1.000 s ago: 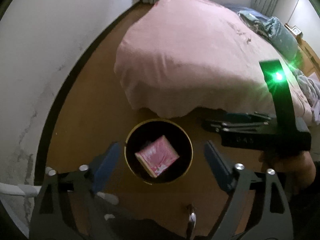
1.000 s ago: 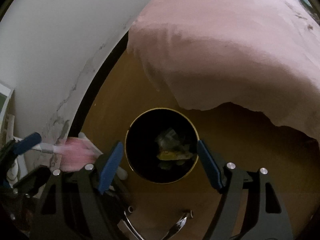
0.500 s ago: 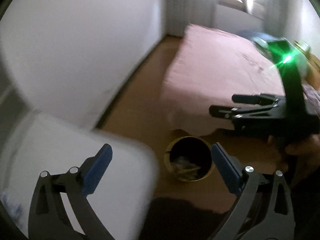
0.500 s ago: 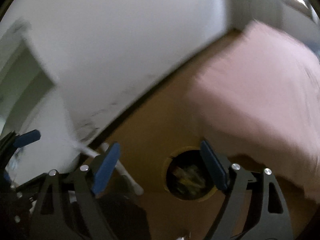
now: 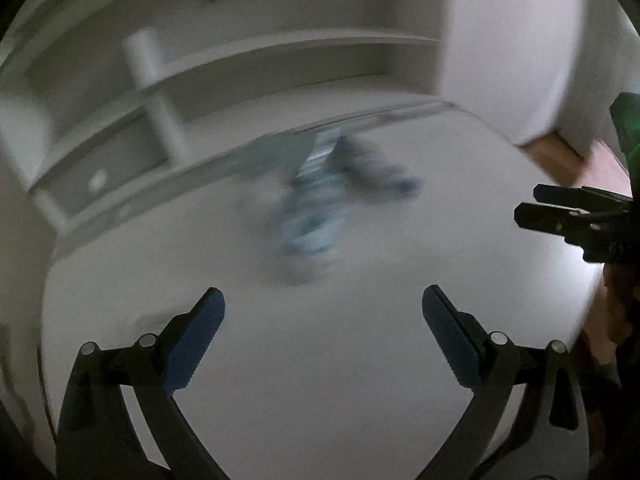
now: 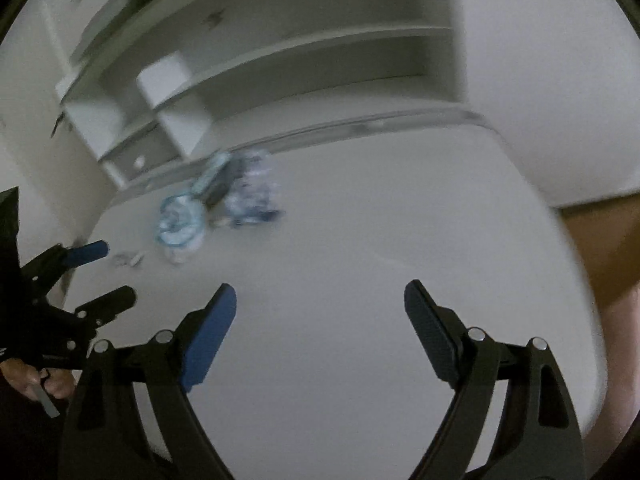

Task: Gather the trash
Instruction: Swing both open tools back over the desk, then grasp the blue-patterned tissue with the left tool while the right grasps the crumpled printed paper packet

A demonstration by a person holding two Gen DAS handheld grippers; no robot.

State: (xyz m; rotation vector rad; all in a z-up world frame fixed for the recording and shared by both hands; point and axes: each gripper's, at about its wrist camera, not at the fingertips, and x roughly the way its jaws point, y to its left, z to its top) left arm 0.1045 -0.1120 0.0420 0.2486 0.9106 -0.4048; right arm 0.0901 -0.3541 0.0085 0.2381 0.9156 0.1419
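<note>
Smooth white desk (image 6: pixel 360 280); crinkled bluish plastic trash (image 6: pixel 224 200), blurred.

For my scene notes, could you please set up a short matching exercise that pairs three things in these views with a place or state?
Things:
1. blurred bluish clear plastic wrappers
2. left gripper
3. white desk shelf unit

Places or states:
a. behind the white desk top
b. lying on the white desk top, near its back edge
c. open, nothing between its blue pads

Pairs: 1-b, 2-c, 3-a
</note>
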